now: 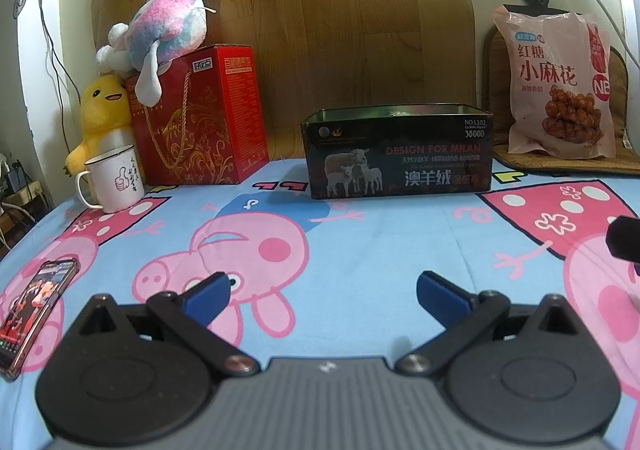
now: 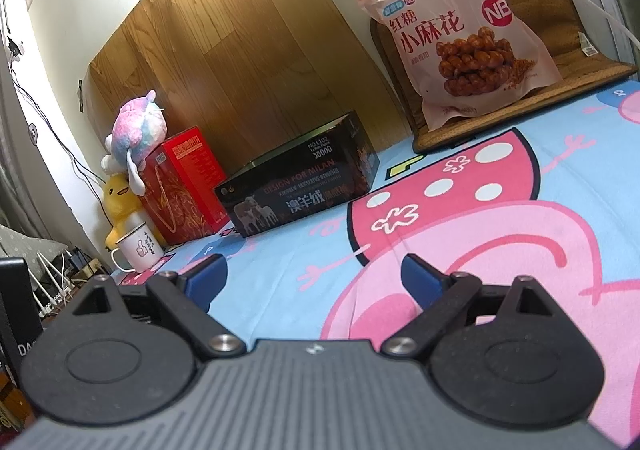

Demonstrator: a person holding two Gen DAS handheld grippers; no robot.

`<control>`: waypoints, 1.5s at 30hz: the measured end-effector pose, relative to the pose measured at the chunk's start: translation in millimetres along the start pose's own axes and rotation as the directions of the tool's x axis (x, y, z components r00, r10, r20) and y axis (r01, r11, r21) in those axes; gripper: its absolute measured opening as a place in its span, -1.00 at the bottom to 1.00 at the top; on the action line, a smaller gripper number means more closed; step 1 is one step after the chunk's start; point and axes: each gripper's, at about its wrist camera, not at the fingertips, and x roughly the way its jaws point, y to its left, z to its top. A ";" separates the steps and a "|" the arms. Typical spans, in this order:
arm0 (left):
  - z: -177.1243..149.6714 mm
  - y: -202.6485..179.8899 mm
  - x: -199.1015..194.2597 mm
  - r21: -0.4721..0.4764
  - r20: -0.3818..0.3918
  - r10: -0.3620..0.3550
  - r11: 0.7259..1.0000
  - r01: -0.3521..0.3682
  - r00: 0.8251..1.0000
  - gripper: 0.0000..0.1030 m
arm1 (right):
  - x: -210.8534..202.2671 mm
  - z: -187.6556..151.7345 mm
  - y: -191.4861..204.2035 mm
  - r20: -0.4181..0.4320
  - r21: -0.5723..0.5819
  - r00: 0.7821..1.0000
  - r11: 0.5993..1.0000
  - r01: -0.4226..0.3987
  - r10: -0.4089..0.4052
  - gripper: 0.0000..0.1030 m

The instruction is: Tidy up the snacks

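In the left wrist view, the left gripper (image 1: 323, 288) hovers low over the bed cover printed with pink cartoon pigs on blue (image 1: 400, 250). Its blue pads are spread wide and hold nothing. Straight ahead, at the far edge of the cover, stands the dark rectangular open-top box printed with sheep (image 1: 396, 150); its open top probably makes it the place for the snacks. The pink plastic bag of brown-sugar twists (image 1: 560, 82) leans upright in the far right corner on a brown woven mat (image 1: 560, 162), well apart from both grippers. In the far left corner are a red gift box (image 1: 200, 118), two plush toys and a white enamel mug (image 1: 114, 178); a phone (image 1: 36, 310) lies at the near left edge.

In the right wrist view, the right gripper (image 2: 314, 276) is tilted, also wide open and empty. It points between the box and the snack bag, so I judge the bag will be grasped first.
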 end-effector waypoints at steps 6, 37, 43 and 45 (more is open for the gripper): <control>-0.3 -0.8 -0.4 -0.002 0.000 0.000 1.000 0.000 1.000 1.00 | -1.3 0.8 0.2 0.003 0.006 1.000 1.000 -0.003 0.003 0.85; 2.2 -10.7 -23.4 0.016 -0.065 -0.020 1.000 0.021 0.998 1.00 | -6.2 0.9 -6.7 0.025 0.031 0.998 0.998 -0.061 0.061 0.86; 5.2 -12.6 -30.3 0.047 -0.061 0.016 0.999 -0.013 0.998 1.00 | -7.8 1.5 -10.1 0.031 0.050 0.996 0.995 -0.081 0.079 0.86; 6.1 -12.2 -31.6 0.047 -0.063 0.021 0.999 -0.018 0.998 1.00 | -7.9 1.4 -10.5 0.033 0.055 0.996 0.995 -0.087 0.085 0.86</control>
